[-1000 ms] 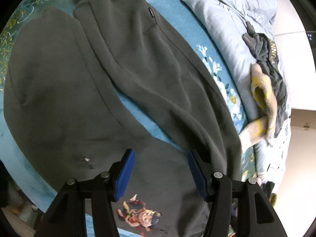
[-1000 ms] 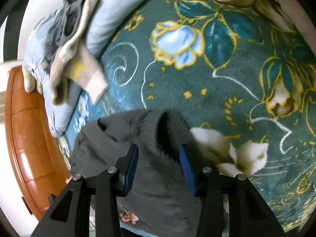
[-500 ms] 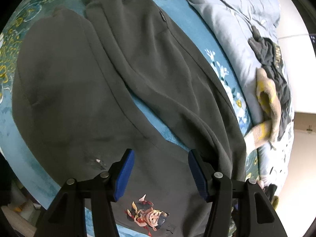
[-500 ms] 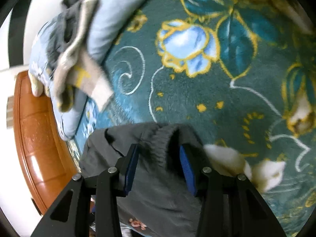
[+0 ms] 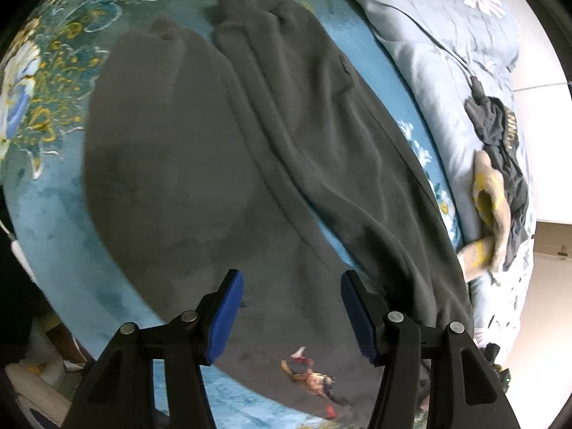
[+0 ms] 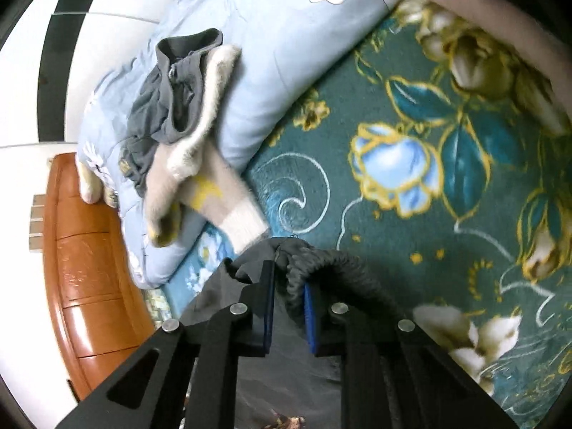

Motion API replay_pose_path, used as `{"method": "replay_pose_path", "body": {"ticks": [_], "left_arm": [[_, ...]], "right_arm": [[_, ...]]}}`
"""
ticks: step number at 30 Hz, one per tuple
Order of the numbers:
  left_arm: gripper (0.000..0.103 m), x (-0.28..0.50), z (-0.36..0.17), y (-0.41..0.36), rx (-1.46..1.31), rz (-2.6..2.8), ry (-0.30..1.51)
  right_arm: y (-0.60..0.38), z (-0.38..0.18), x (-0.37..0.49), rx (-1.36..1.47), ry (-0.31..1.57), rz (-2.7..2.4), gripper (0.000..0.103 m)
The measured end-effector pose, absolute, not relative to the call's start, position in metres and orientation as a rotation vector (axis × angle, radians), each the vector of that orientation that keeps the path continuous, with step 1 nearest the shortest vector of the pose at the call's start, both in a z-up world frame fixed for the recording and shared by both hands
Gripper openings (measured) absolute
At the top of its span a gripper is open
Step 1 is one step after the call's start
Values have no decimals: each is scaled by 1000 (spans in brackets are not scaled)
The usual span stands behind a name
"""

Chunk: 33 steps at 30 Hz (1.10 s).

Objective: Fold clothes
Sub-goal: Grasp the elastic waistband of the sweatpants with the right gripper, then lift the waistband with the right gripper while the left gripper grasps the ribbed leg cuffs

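A dark grey sweatshirt (image 5: 200, 164) lies spread on the teal floral blanket (image 5: 53, 82), one sleeve (image 5: 321, 114) stretching along its right side and a small cartoon print (image 5: 311, 379) near my fingers. My left gripper (image 5: 291, 316) is open and empty, hovering just above the garment's near part. In the right wrist view my right gripper (image 6: 289, 309) is shut on a ribbed cuff (image 6: 321, 268) of the same sweatshirt, bunched between the blue pads and lifted off the blanket (image 6: 411, 193).
A light blue floral quilt (image 5: 447, 46) lies along the bed's far side, carrying a grey garment (image 5: 500, 136) and a beige-yellow one (image 5: 489, 193); both show in the right wrist view (image 6: 168, 107). An orange wooden headboard (image 6: 85, 268) stands beyond.
My right gripper has closed on the cuff, which was loose between open fingers before, and lifted it. My left gripper stays open and has drawn back, showing more of the sweatshirt.
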<state>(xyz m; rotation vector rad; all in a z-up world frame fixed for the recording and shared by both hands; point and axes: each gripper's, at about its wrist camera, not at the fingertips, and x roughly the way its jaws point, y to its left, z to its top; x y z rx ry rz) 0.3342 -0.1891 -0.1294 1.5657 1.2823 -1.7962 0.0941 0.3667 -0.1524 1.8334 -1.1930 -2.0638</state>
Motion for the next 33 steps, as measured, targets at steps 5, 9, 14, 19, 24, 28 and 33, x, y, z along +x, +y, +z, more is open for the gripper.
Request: {"method": "replay_pose_path", "body": {"ticks": [5,9,14,19,24,28,33], "left_arm": [[61,360,-127,-224,1506,-1743,1293],[61,379,-129,-260,1471,-1689,1285],[61,397,-145,-303,1429,-1593,1312],[61,414,-174,-344,1361,-1479,1449],[61,412,-201,-364,1297,-1417,1621],[61,403,-216,-370,1231,-1366,1745],[61,405,-226,-375,1186,-1332,1799]], "right_arm": [[357,-146,105,1889,-1098,-2074,22],[360,-130,126,1901,-1049,-2133,32],[370,-103,181,1917,-1087,-2185,51],[371,-114,263,2086,-1223,-2122,67],[361,-147,309,2170,-1480,-2001,67],[345,-166,315,2134,-1668,-1959,67],[332,-184,314,2135,-1805,-1924,67]]}}
